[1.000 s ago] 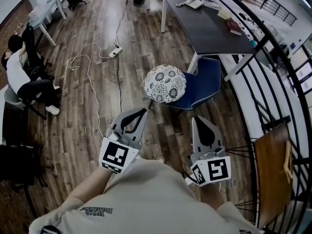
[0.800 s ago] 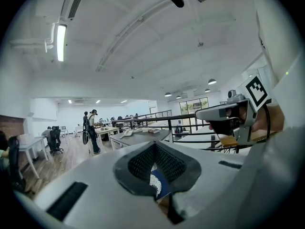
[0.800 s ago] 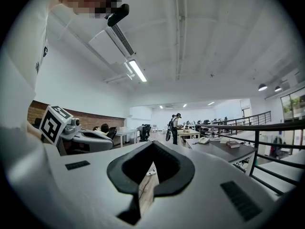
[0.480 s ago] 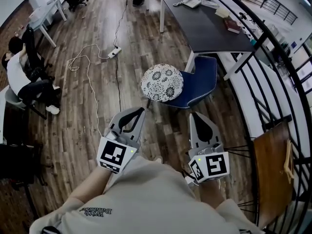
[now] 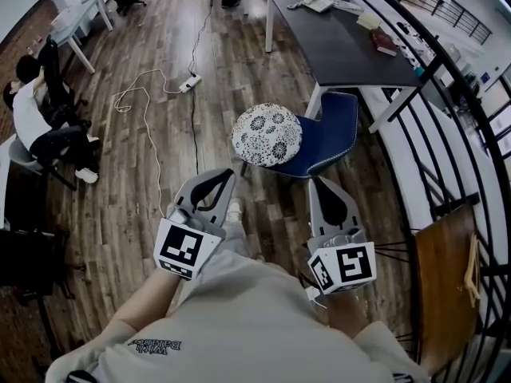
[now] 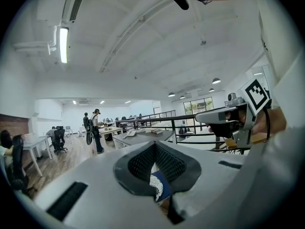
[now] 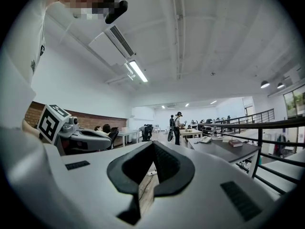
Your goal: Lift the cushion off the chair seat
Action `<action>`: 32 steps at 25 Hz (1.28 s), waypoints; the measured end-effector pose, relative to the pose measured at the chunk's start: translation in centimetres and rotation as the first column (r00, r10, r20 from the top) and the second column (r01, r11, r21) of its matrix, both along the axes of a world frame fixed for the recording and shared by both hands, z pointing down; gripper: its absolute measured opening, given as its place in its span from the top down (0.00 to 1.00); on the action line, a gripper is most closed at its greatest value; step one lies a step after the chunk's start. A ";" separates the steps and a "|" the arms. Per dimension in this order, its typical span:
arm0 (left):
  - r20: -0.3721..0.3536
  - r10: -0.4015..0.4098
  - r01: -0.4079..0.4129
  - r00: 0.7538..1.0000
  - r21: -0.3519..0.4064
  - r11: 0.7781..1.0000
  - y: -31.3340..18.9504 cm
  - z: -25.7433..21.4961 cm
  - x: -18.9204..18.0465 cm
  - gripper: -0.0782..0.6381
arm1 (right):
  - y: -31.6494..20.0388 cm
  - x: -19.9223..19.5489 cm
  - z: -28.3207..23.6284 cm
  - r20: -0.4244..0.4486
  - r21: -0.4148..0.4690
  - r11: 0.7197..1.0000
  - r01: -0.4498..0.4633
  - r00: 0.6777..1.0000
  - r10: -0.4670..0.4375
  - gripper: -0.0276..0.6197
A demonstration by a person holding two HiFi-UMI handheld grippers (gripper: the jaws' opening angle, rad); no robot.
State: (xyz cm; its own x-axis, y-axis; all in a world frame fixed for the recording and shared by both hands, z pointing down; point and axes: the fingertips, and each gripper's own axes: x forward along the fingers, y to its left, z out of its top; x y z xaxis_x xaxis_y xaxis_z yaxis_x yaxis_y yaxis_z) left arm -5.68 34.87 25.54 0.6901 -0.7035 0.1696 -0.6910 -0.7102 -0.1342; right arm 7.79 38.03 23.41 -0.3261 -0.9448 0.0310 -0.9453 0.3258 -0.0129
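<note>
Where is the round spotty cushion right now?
In the head view, the round white cushion with black flowery spots sits near the picture's middle, on the blue padded chair, just in front of the dark rectangular table.

A dark grey rectangular table with white legs (image 5: 343,50) is seen on the brown wooden plank floor (image 5: 144,206). A white telephone (image 5: 317,3) is set near the table's far edge, and a reddish-brown book (image 5: 383,43) near its right edge. A white power strip (image 5: 190,82) with a looped white cable (image 5: 132,98) is laid on the floor. A person in a white top (image 5: 28,122) is seated at the left.
</note>
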 end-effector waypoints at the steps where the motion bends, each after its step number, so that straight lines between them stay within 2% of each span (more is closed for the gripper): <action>1: -0.004 -0.003 0.003 1.000 -0.003 1.000 -0.4 0.2 -0.1 0.88 | -0.4 -0.1 0.1 -0.003 0.000 1.000 0.003 1.000 -0.003 0.95; 8: -0.036 -0.016 0.016 0.999 0.004 1.000 -4.4 1.5 -0.8 0.88 | -4.5 -0.6 0.2 -0.042 0.024 1.000 0.005 0.999 -0.004 0.95; 12: -0.041 -0.021 0.020 0.999 -0.011 1.000 -7.7 2.7 -1.1 0.88 | -7.7 -0.6 1.1 -0.074 0.000 1.000 -0.018 0.997 0.018 0.95; 17: -0.041 -0.003 0.002 0.999 -0.023 1.000 -12.5 3.1 -1.1 0.88 | -12.5 -0.8 1.5 -0.064 -0.009 1.000 -0.026 0.998 0.026 0.95; 24: -0.037 0.023 -0.024 0.999 -0.040 0.999 -20.4 3.2 -0.2 0.88 | -20.3 -0.3 2.1 -0.053 -0.046 0.998 -0.052 0.997 0.049 0.95; 32: -0.040 0.063 -0.066 0.997 -0.074 0.995 -30.8 3.7 -0.5 0.88 | -30.9 -1.3 2.9 -0.060 -0.088 0.994 -0.066 0.996 0.061 0.95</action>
State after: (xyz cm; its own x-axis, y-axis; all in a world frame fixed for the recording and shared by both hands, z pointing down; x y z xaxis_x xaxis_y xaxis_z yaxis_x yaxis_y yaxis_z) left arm -6.23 4.10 29.21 0.7405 -0.6436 0.1936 -0.6470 -0.7606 -0.0541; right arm 6.44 7.13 26.31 -0.2604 -0.9562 0.1333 -0.9642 0.2647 0.0152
